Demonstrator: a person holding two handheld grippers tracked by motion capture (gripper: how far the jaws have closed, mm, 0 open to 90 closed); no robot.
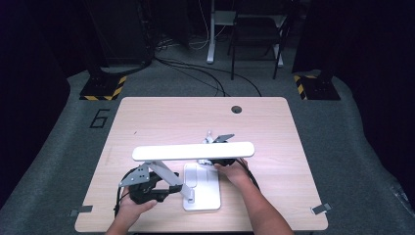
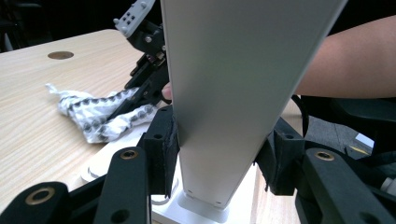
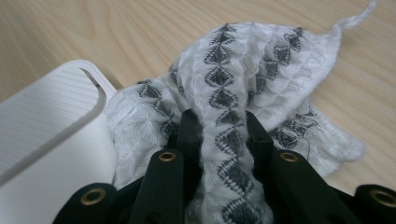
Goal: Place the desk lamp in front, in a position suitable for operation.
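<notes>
A white desk lamp stands near the table's front edge, with a flat base [image 1: 208, 193], a slanted arm [image 1: 166, 175] and a long head bar [image 1: 193, 151]. My left gripper [image 1: 166, 190] is shut on the lamp arm [image 2: 233, 93], and its pads [image 2: 170, 144] press the arm's two sides just above the base [image 2: 196, 210]. My right gripper [image 3: 222, 126] is shut on a white cloth [image 3: 243, 70] with grey diamond patterning, bunched between its jaws beside the lamp base [image 3: 56, 140]. In the high view the right gripper [image 1: 222, 160] sits partly under the head bar, and the cloth [image 1: 209, 138] shows just beyond it.
The light wooden table [image 1: 161, 120] has a round cable hole [image 1: 237, 109] at the far side. The person's forearms come in from the bottom edge. Dark stands with yellow-black striped feet [image 1: 103, 88] and a chair stand on the floor beyond.
</notes>
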